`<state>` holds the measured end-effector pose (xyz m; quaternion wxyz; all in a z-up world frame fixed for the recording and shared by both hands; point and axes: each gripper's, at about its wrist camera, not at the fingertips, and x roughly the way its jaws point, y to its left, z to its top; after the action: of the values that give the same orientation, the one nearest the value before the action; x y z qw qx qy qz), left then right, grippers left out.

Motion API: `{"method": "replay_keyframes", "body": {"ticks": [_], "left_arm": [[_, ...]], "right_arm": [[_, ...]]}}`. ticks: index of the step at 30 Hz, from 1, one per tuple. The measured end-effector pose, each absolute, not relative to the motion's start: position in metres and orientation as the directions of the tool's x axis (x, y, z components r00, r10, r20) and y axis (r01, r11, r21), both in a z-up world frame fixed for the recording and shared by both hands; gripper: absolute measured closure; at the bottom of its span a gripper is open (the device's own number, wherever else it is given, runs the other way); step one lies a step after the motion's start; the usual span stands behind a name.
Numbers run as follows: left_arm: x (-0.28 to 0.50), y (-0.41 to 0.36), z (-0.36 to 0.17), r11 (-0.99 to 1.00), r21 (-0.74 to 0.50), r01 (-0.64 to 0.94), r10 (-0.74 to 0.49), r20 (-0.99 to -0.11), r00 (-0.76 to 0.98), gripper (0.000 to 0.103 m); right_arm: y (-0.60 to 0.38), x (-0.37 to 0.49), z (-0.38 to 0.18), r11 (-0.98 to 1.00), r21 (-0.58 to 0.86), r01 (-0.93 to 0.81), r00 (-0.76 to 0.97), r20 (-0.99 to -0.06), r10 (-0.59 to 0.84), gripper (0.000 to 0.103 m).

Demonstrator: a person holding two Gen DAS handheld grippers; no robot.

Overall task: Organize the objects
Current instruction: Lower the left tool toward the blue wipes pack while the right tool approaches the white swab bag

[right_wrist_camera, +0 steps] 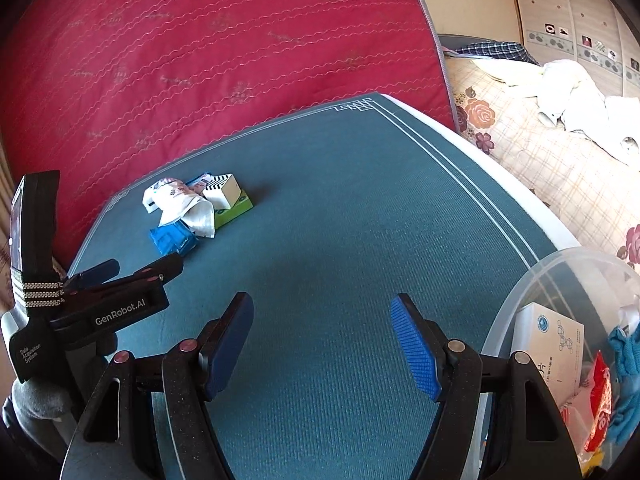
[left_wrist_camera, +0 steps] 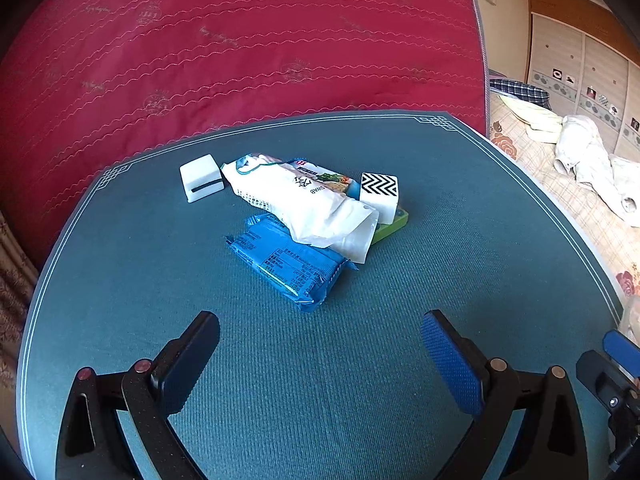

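A small pile lies on the teal mat [left_wrist_camera: 460, 240]. It holds a blue snack packet [left_wrist_camera: 288, 268], a white swab bag [left_wrist_camera: 304, 204] draped over it, a zigzag-patterned white box [left_wrist_camera: 379, 196] on a green box [left_wrist_camera: 394, 226], and a white box with a black slot [left_wrist_camera: 201, 177]. My left gripper [left_wrist_camera: 320, 320] hovers open just in front of the blue packet, nothing between its fingers. My right gripper [right_wrist_camera: 322, 302] is open over bare mat, far to the right of the pile [right_wrist_camera: 192, 212]. The left gripper [right_wrist_camera: 136, 266] shows at the left of the right wrist view.
A clear plastic bin [right_wrist_camera: 532, 280] at the mat's right edge holds a white carton [right_wrist_camera: 552, 340], a red packet and blue cloth. A red quilted cover [left_wrist_camera: 240, 48] rises behind the mat. A bed with a floral sheet [right_wrist_camera: 560, 184] and white clothes lies to the right.
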<state>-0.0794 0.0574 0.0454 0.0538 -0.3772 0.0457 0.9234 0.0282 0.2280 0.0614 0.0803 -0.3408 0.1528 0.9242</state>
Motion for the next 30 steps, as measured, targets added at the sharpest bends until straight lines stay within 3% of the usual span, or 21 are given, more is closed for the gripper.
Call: {"method": "replay_keyframes", "body": {"ticks": [14, 30], "left_arm": [[-0.094, 0.048, 0.037, -0.992, 0.056, -0.111, 0.038, -0.715, -0.698, 0.001], [-0.136, 0.028, 0.034, -0.999, -0.041, -0.018, 0.043, -0.727, -0.685, 0.001]], "right_arm": [[0.221, 0.013, 0.051, -0.942, 0.239, -0.237, -0.743, -0.669, 0.017, 0.031], [0.207, 0.002, 0.042, -0.946, 0.257, -0.200, -0.741, -0.671, -0.025, 0.031]]}}
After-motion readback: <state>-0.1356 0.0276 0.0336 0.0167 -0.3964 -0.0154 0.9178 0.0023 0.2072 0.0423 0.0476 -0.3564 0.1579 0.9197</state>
